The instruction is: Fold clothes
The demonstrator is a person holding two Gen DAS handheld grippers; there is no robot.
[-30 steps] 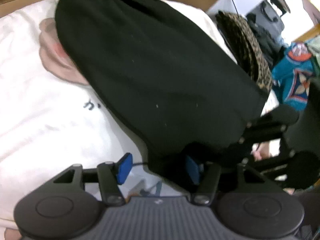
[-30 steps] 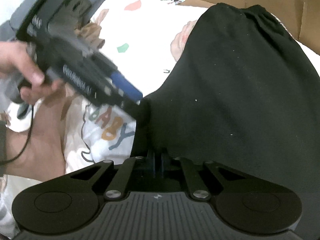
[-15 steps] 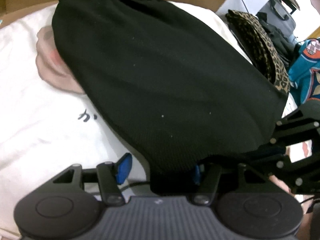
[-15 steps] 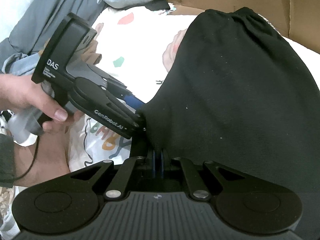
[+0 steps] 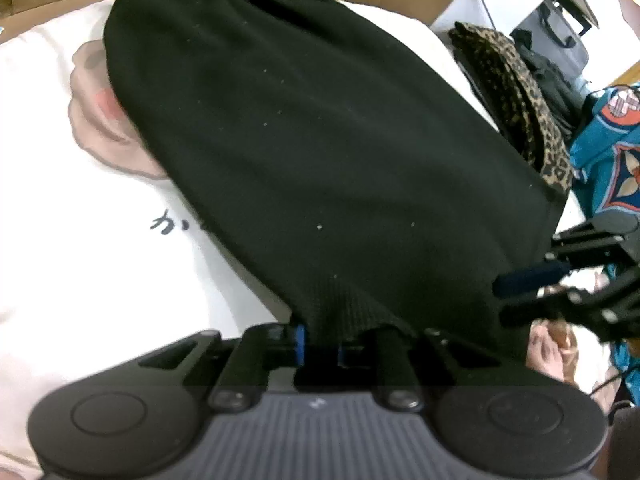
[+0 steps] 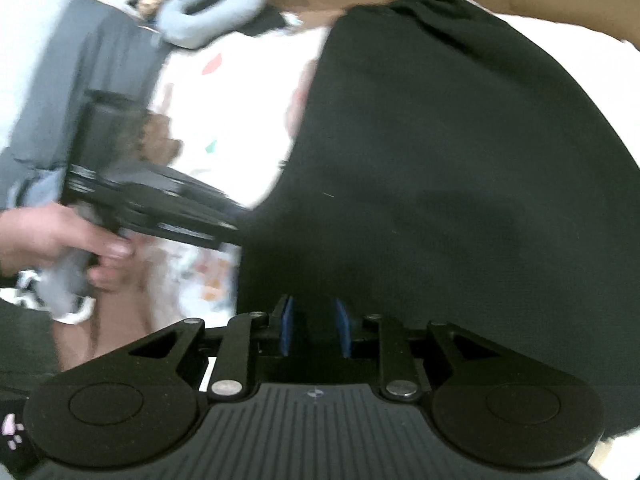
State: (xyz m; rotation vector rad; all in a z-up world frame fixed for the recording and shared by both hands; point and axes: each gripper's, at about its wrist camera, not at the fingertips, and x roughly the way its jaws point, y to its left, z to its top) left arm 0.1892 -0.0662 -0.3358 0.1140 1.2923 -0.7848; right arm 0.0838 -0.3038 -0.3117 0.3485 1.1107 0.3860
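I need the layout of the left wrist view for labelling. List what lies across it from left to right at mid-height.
White printed sheet → black garment → leopard-print cloth → teal patterned garment.

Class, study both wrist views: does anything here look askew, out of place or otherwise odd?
The black garment lies slanted across the white printed sheet, covering part of its pink picture. Beside them other clothes sit unfolded in a heap. Nothing looks torn or spilled.
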